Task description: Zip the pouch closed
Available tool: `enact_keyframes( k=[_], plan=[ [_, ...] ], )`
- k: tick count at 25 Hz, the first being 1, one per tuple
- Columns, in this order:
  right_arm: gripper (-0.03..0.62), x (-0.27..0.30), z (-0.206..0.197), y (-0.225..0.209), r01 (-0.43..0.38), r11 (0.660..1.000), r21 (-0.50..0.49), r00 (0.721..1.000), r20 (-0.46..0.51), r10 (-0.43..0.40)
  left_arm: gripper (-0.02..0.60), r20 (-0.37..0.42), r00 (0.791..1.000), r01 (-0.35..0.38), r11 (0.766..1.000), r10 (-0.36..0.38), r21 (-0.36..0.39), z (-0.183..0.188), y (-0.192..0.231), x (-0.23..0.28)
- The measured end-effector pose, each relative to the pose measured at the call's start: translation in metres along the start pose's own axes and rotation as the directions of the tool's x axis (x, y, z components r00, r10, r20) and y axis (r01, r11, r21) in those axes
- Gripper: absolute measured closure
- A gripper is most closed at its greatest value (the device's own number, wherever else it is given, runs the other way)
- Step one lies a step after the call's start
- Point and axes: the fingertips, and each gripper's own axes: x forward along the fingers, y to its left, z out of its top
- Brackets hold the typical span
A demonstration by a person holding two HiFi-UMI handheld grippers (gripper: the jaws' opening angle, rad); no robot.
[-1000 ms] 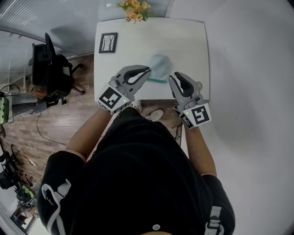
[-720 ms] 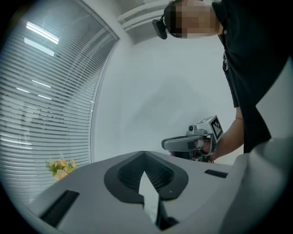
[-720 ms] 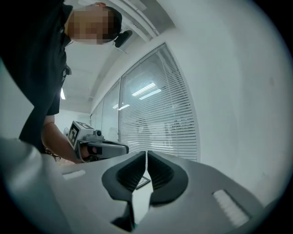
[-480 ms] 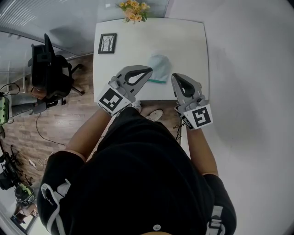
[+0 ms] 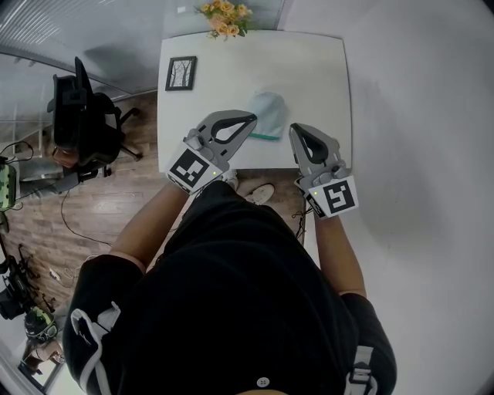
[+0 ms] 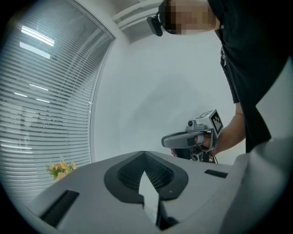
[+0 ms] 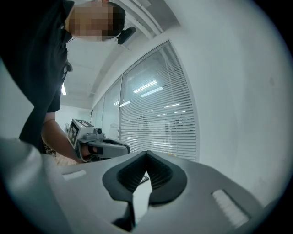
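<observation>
Marker square [image 5: 190,167] on left gripper [image 5: 249,118]

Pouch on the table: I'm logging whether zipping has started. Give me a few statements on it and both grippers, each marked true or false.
1. The pouch lies on the white table. True.
2. The left gripper is shut on the pouch. False: its jaws are together with nothing between them.
3. The right gripper has its jaws together and empty. True.
4. The picture frame lies on top of the pouch. False: it lies apart from it, near the table's far left corner.
5. Flowers stand at the table's far edge. True.
</observation>
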Motion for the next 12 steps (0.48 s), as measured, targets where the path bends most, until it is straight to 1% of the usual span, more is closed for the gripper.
enact_keyframes(
  k=[4, 8, 12],
  plan=[
    [0.585, 0.0009, 0.0010, 0.0032, -0.009, 1.000, -0.003, 1.000, 0.006, 0.009, 0.574, -0.001, 1.000, -0.003, 1.000, 0.003, -0.001, 0.0005, -0.0001, -0.0007],
    [0.585, 0.0042, 0.0013, 0.0063, -0.009, 1.000, 0.006, 1.000, 0.007, 0.009, 0.574, 0.005, 1.000, -0.020, 0.999, 0.020, -0.036, -0.0055, 0.0033, -0.0038],
    [0.585, 0.0033, -0.0024, 0.0070, -0.012, 1.000, 0.003, 1.000, 0.005, 0.012, 0.574, -0.008, 1.000, -0.020, 1.000, 0.020, -0.017, -0.0044, 0.0040, -0.0038]
  ],
)
